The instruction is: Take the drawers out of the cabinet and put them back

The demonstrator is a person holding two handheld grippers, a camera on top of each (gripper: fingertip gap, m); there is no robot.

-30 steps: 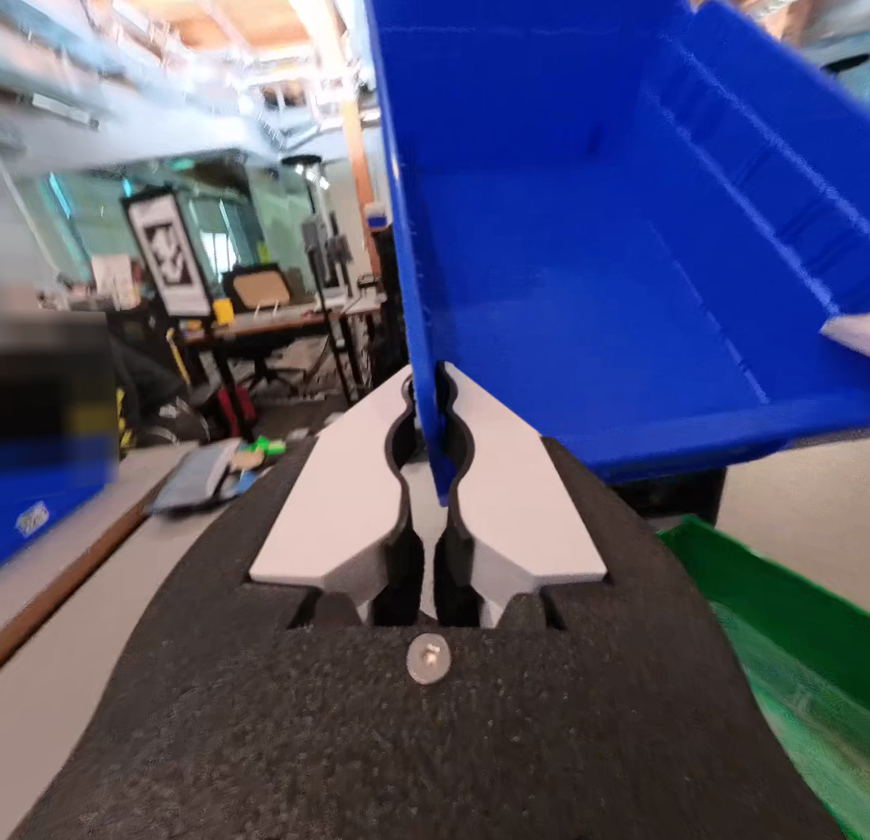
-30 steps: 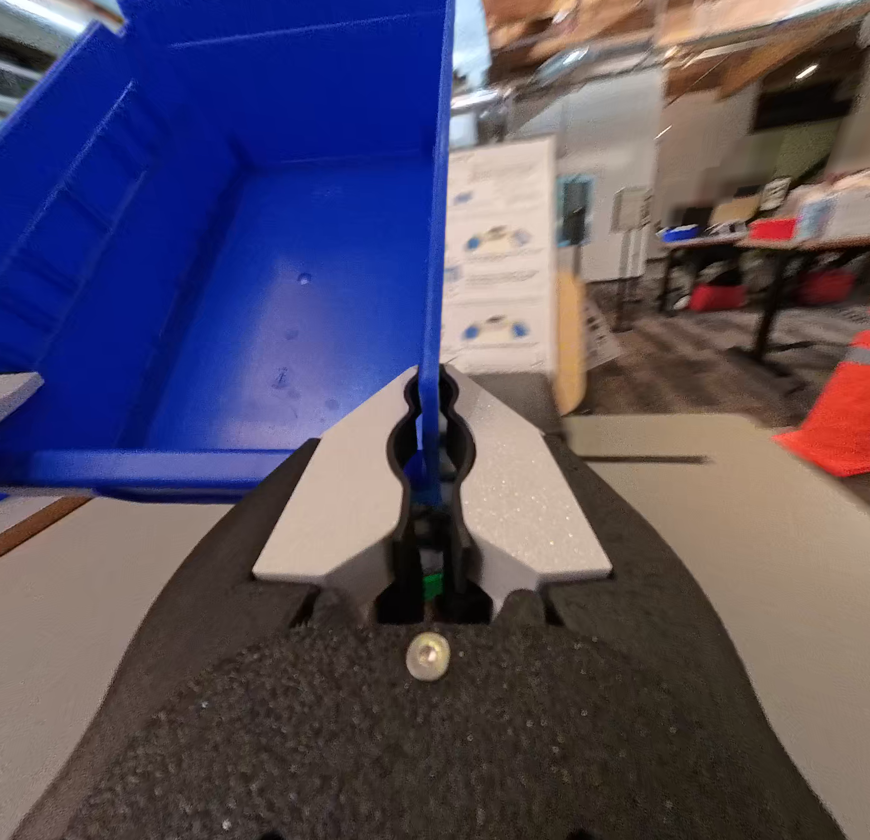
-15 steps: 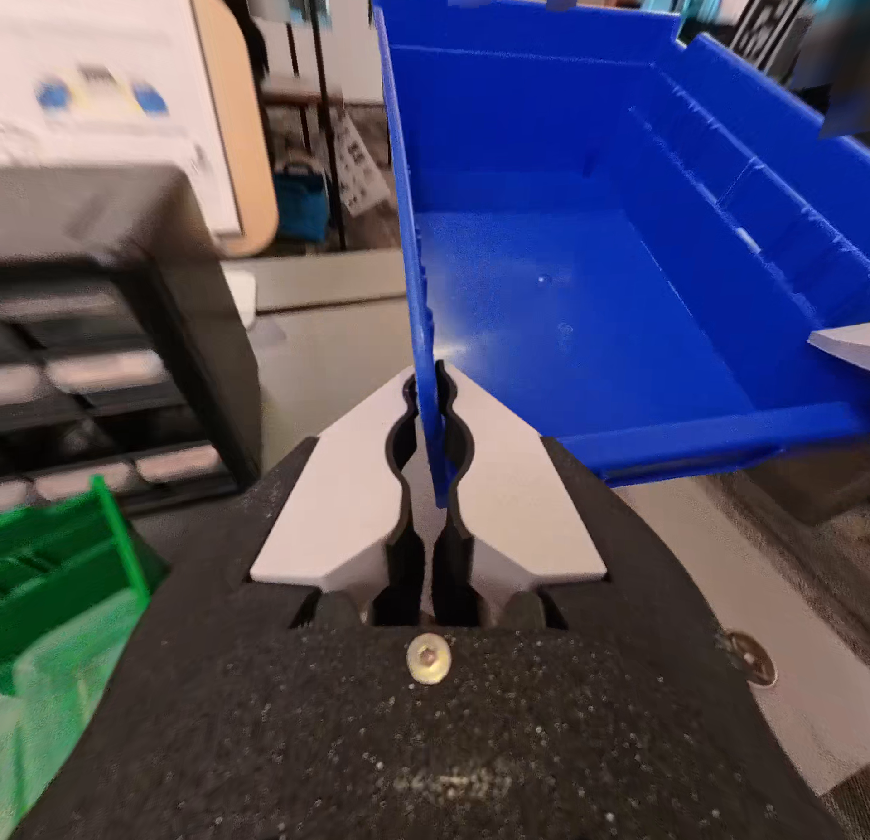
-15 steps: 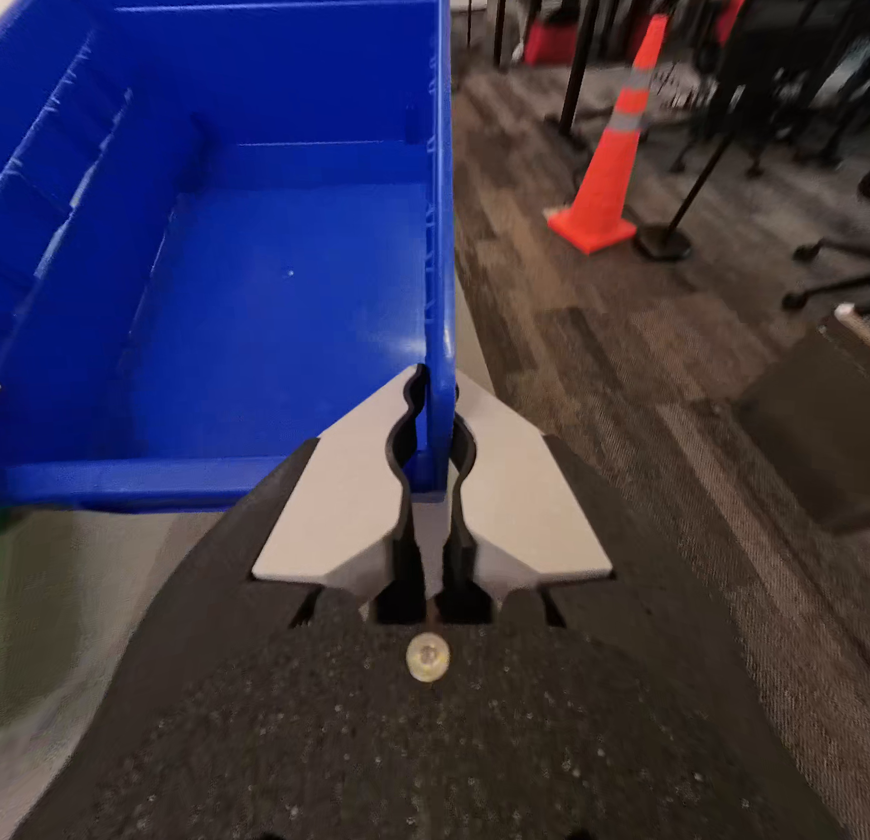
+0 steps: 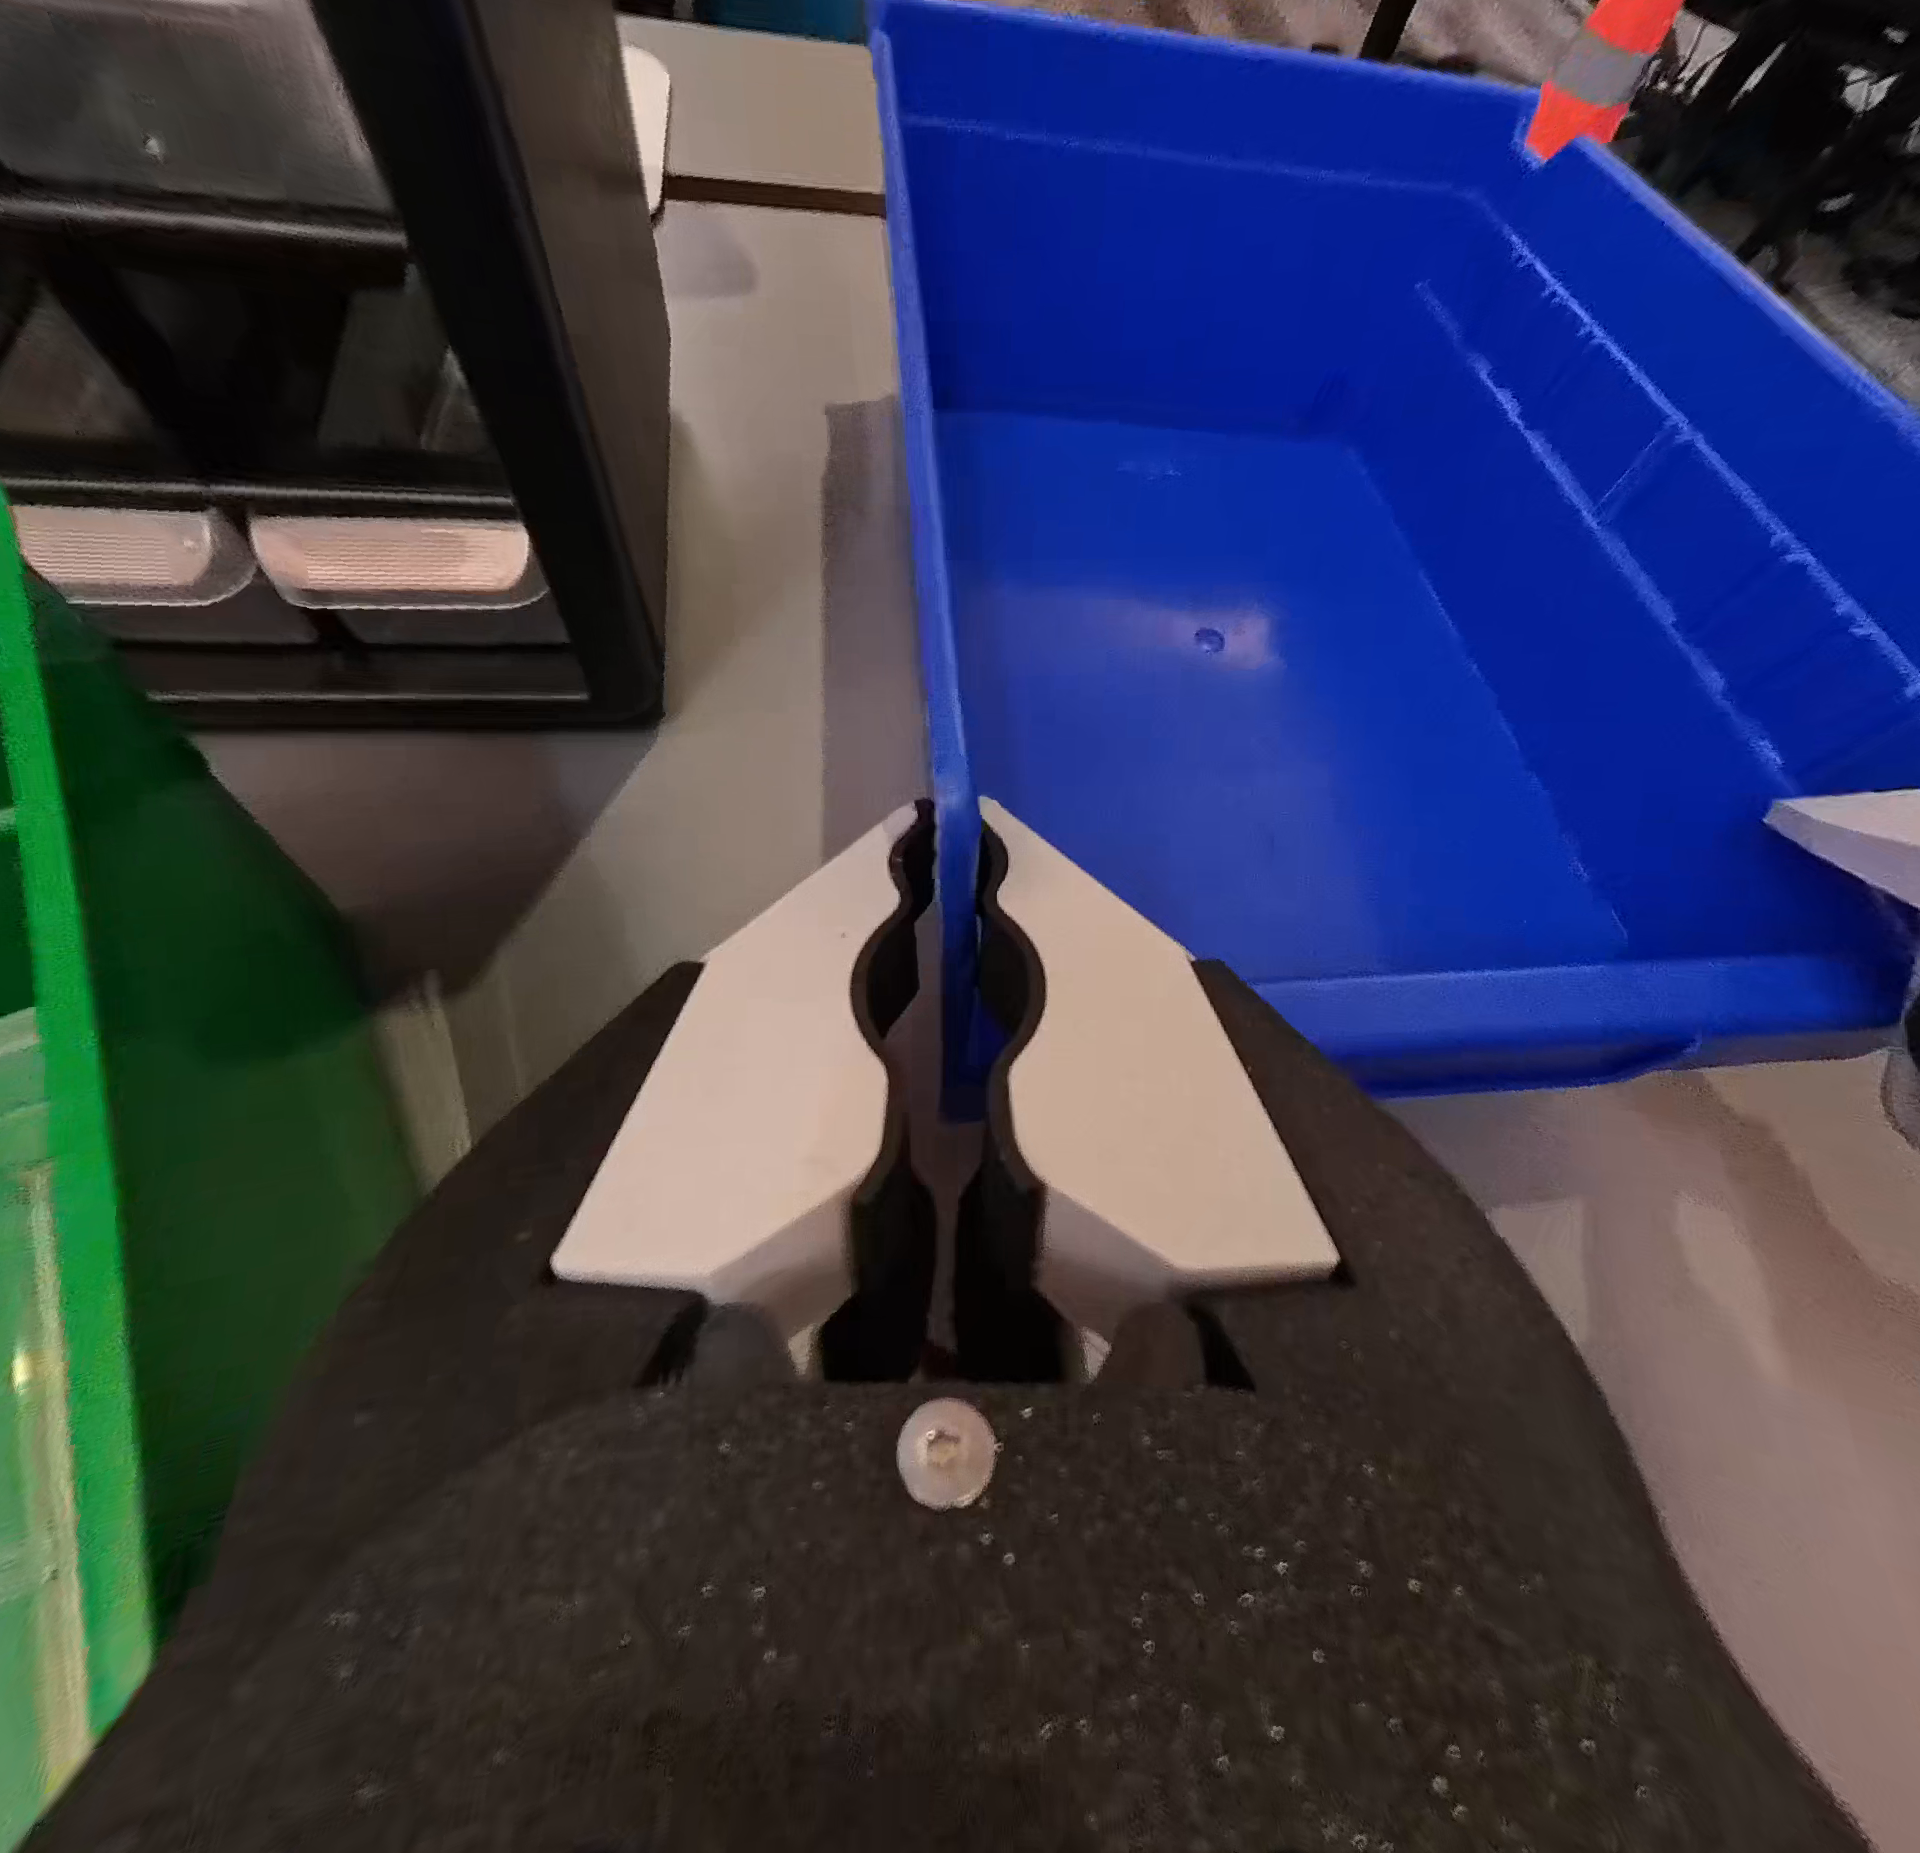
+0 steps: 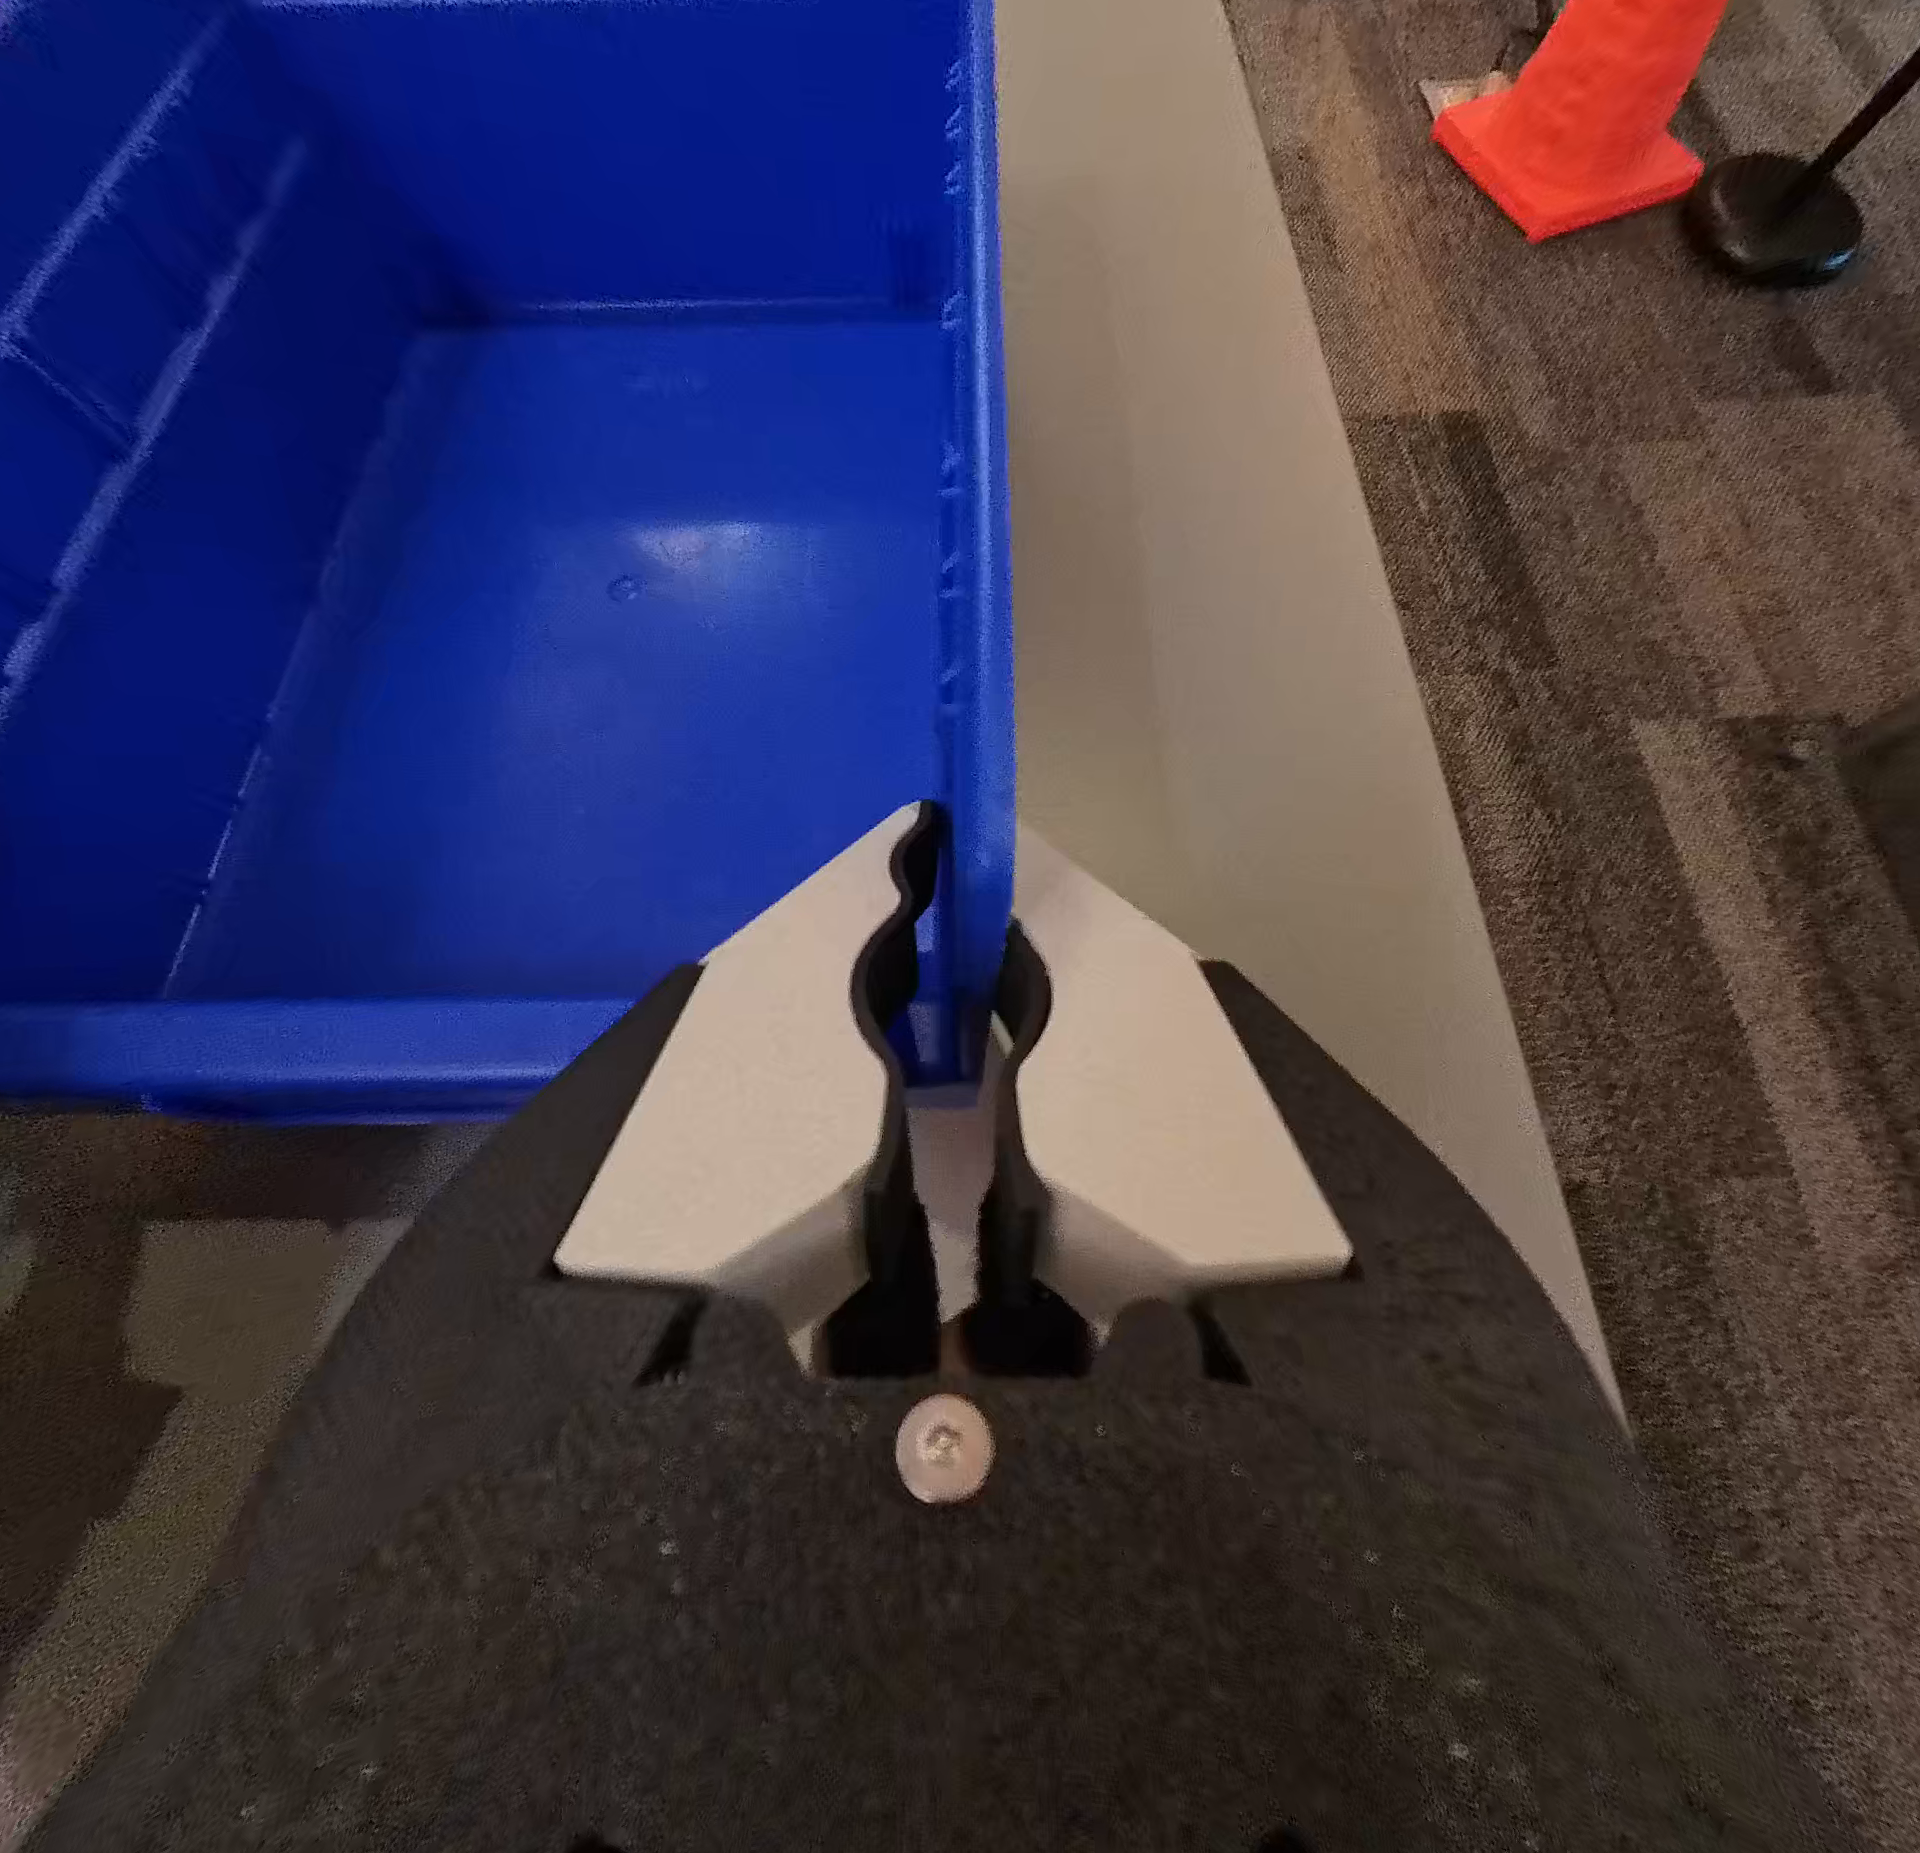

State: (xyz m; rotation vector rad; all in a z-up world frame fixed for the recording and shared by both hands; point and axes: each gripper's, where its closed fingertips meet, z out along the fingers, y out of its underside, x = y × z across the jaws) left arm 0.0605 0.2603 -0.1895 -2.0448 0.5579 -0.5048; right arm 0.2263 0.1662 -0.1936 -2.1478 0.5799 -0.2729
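left tongs (image 5: 957, 827) clamped, right tongs (image 6: 971, 827) clamped

Left gripper (image 5: 951, 847) clamped on left side wall of empty blue bin (image 5: 1299, 660), near its front corner. Black drawer cabinet (image 5: 436, 349) to the left on the grey table (image 5: 769, 473), two clear drawer fronts (image 5: 384, 562) visible low. Green bin (image 5: 94, 972) at far left edge. Other gripper's fingertip (image 5: 1860, 847) touches bin's right wall. Orange cone (image 5: 1600, 68) behind.

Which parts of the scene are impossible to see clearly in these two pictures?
- Blue bin: underside hidden by its own floor, so contact with the table is unclear.
- Black cabinet, left wrist view: cut by the edge, slots blurred.
- Green bin: mostly cropped, blurred.
- Right tongs: outer fingertip behind the bin wall.
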